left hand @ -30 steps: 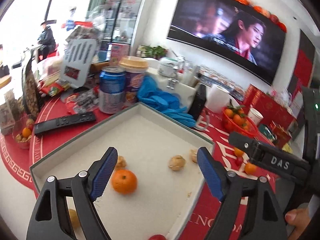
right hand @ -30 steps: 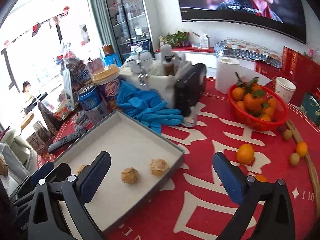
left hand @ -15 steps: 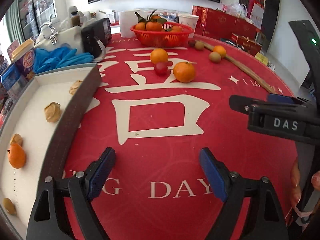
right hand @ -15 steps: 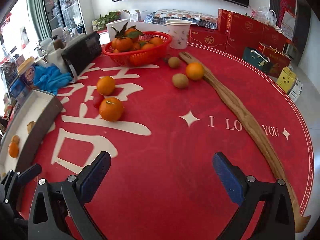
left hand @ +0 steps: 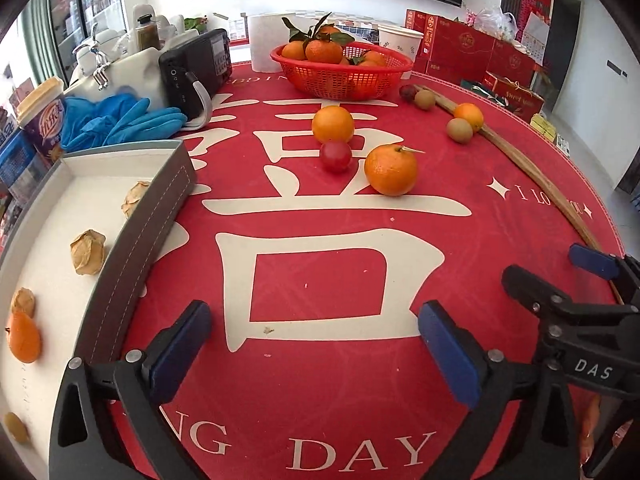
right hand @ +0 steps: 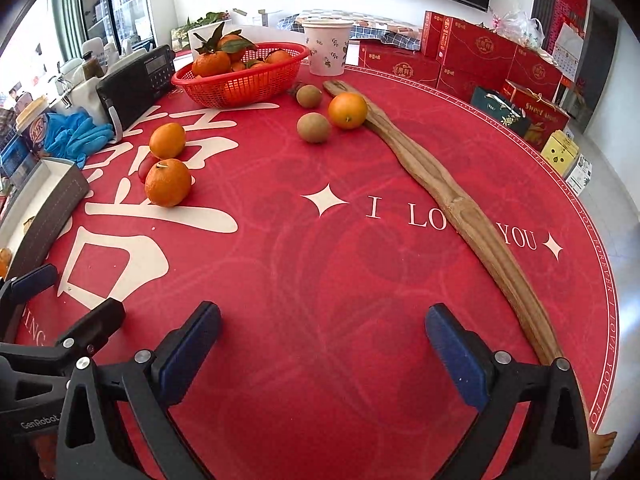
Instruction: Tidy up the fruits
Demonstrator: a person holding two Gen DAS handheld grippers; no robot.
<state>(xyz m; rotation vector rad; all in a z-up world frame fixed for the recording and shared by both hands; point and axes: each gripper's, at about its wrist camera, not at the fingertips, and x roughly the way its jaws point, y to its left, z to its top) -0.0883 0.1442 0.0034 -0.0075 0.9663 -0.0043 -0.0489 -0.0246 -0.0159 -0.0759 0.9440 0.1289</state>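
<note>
Two loose oranges point(left hand: 391, 169) point(left hand: 333, 124) and a small red fruit point(left hand: 335, 155) lie mid-table on the red cloth. A third orange point(left hand: 468, 116) and two kiwis point(left hand: 459, 130) sit further right by a wooden stick. The grey tray point(left hand: 152, 220) at the left holds one orange point(left hand: 24, 338) and several pale husked fruits point(left hand: 88, 251). My left gripper point(left hand: 312, 332) hovers over bare cloth beside the tray, its jaws opening with nothing between them. My right gripper point(right hand: 324, 328) is open and empty, nearer me than the oranges point(right hand: 168, 182) and kiwis point(right hand: 314, 127).
A red basket point(left hand: 340, 72) of leafy oranges stands at the back. A black radio point(left hand: 196, 72), blue gloves point(left hand: 120, 120), a drink cup point(left hand: 42, 116) and a paper cup point(right hand: 326, 50) ring the far side. The long wooden stick point(right hand: 460, 208) runs toward the table's right edge. Red gift boxes point(right hand: 480, 52) stand beyond it.
Both grippers swung right from above the tray to the red cloth and dropped lower. The left jaws stand wider. Over the last half second they barely moved.
</note>
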